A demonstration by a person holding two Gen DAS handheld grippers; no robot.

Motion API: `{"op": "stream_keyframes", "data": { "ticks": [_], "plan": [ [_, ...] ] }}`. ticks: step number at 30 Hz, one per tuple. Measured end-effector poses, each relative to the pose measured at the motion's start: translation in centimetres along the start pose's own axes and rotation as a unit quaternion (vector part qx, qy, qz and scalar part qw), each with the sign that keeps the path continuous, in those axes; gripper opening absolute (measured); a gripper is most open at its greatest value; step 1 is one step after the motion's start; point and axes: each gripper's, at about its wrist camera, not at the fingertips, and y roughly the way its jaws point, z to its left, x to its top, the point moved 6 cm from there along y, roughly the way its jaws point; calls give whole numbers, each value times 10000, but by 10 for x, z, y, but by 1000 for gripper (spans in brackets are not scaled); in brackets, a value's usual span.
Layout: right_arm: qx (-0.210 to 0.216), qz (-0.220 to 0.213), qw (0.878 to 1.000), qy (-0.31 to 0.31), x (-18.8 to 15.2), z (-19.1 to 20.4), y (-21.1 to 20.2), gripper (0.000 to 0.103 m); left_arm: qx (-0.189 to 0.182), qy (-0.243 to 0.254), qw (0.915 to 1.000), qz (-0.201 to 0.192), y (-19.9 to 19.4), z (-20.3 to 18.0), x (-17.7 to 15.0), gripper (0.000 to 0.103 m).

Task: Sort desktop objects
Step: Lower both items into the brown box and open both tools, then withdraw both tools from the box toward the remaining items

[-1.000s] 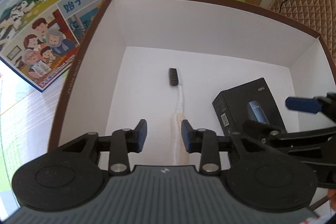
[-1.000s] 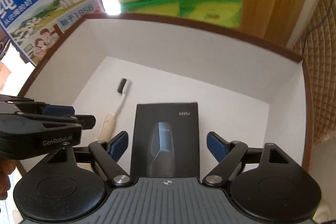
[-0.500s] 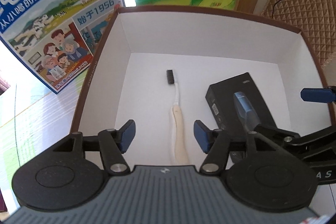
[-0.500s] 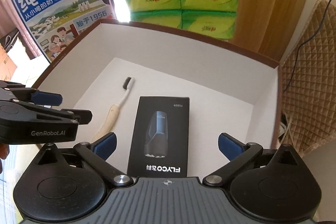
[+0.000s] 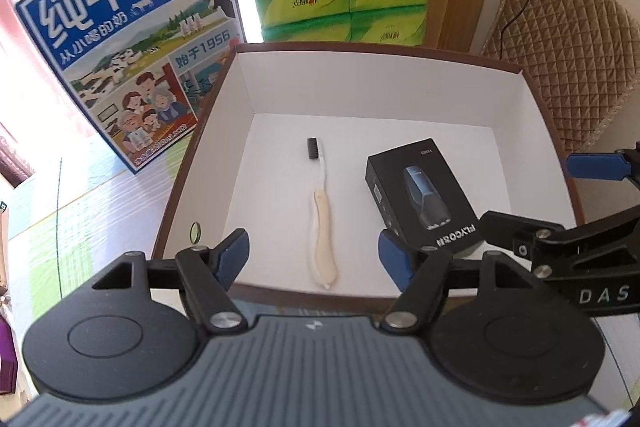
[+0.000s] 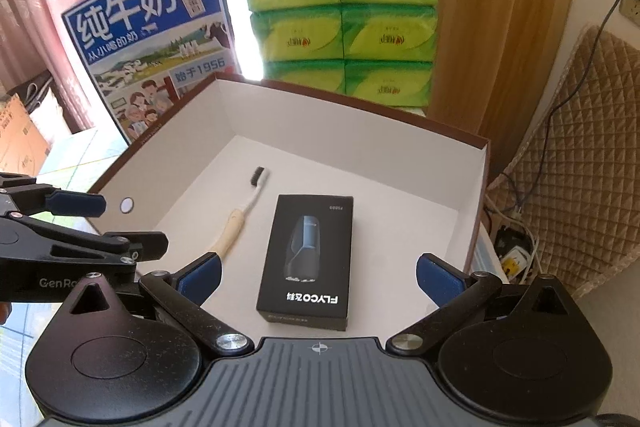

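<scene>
Both grippers are built alike: the left gripper [image 5: 314, 259] and right gripper [image 6: 318, 277] each have a grey ribbed body with a small crosshair mark, two round black discs at the sides, black link arms pinned with silver screws, and blue pads on the fingers [image 6: 436, 283]. White lettering on the left one's side reads "GenRo"

- Toothbrush [image 5: 320, 211]: dark bristle head, white neck, cream handle. Lies flat on the white floor of the box [image 5: 400, 95], left half, head toward the far wall, handle end near the near wall.
- Black carton [image 6: 308, 259], printed "FLYCO" with a blue shaver picture: lies flat, face up, just right of the toothbrush, apart from it.
- Box: open-topped, brown outside, white inside.
</scene>
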Motion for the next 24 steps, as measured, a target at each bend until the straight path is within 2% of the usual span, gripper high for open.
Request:
{"op": "stream_keyframes", "data": {
  "ticks": [9,15,21,24],
  "plan": [
    [-18,-192,9997,171,-14,14,-30,101,-81,-136,9996,-228,-35,2,-22,69],
    [-111,-348,9990,266,-26,26,-56,101,7,-225,9988,-426,-60,11,-38,69],
    [-199,-504,9979,342,-41,36,-82,101,-20,-356,9972,-663,-92,27,-57,72],
    [-210,-576,9975,341,-50,41,-94,101,-18,-445,9961,-764,-108,35,-71,78]
  ]
}}
